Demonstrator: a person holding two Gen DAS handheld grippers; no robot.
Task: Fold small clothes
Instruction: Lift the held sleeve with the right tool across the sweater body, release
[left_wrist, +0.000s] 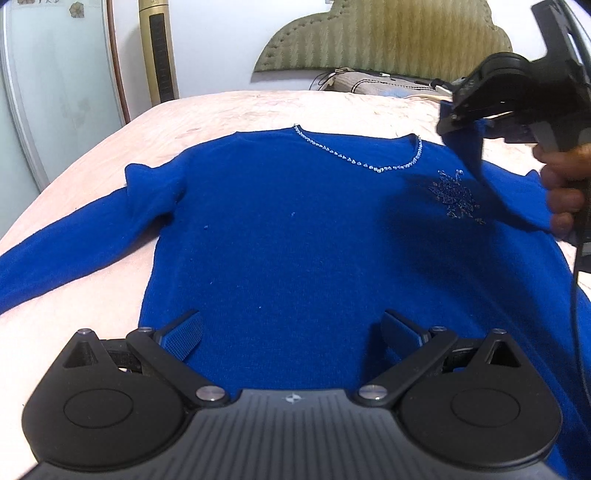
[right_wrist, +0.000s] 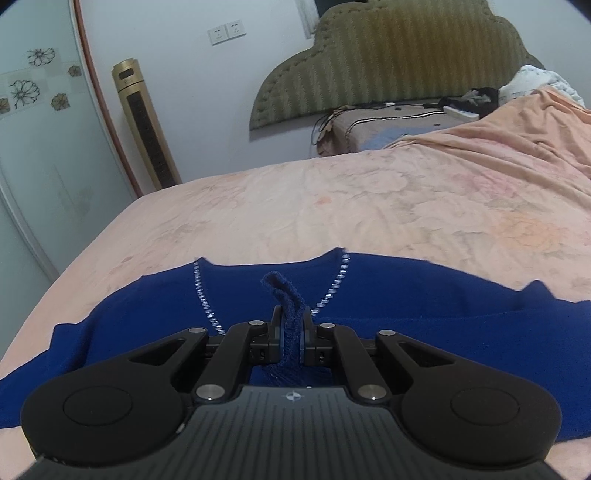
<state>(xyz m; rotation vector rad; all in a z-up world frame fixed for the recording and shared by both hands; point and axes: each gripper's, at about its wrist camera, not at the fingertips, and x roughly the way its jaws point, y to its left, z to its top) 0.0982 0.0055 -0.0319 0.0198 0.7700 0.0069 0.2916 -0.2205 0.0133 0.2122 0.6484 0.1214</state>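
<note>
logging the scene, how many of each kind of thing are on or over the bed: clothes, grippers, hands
blue sweater: 1
grippers: 2, left gripper and right gripper
hand: 1, on the right gripper
total: 4

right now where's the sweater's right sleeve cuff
Pinched in the shut right claw, lifted over the blue knit sweater near its beaded neckline.

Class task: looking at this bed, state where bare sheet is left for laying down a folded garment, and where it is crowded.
Bare pink floral bedsheet lies between the blue knit sweater's beaded neckline and the bed's far edge, and beside the spread left sleeve. Crowded: the sweater's middle, and the far right, with a bunched peach blanket and cables.
</note>
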